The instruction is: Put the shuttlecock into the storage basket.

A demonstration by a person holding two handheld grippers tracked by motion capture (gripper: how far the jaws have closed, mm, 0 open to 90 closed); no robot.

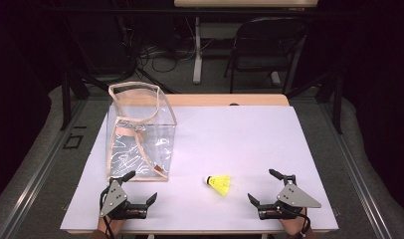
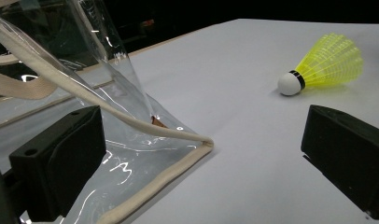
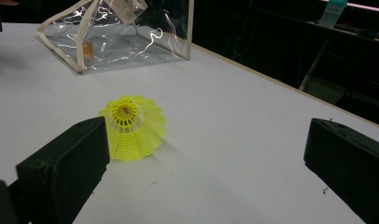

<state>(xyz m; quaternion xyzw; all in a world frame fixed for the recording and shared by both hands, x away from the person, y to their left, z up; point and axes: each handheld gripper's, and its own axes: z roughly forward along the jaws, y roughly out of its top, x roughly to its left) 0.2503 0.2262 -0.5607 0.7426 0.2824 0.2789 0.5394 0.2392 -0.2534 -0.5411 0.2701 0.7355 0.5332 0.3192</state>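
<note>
A yellow shuttlecock [image 1: 220, 183] with a white cork tip lies on its side on the white table top [image 1: 240, 134]. It lies between my two grippers, nearer the front edge. A clear plastic bag [image 1: 139, 132] with beige trim and straps stands open at the left. My left gripper [image 1: 140, 188] is open at the front left, its jaws right by the bag's near corner [image 2: 197, 144]. The shuttlecock [image 2: 325, 65] lies off to its right. My right gripper [image 1: 262, 186] is open at the front right, with the shuttlecock [image 3: 133, 127] just ahead of its left jaw.
A black folding chair [image 1: 267, 50] and a table leg [image 1: 196, 50] stand on the floor beyond the table's far edge. Cables lie on the floor back there. Dark rails run along both sides of the table.
</note>
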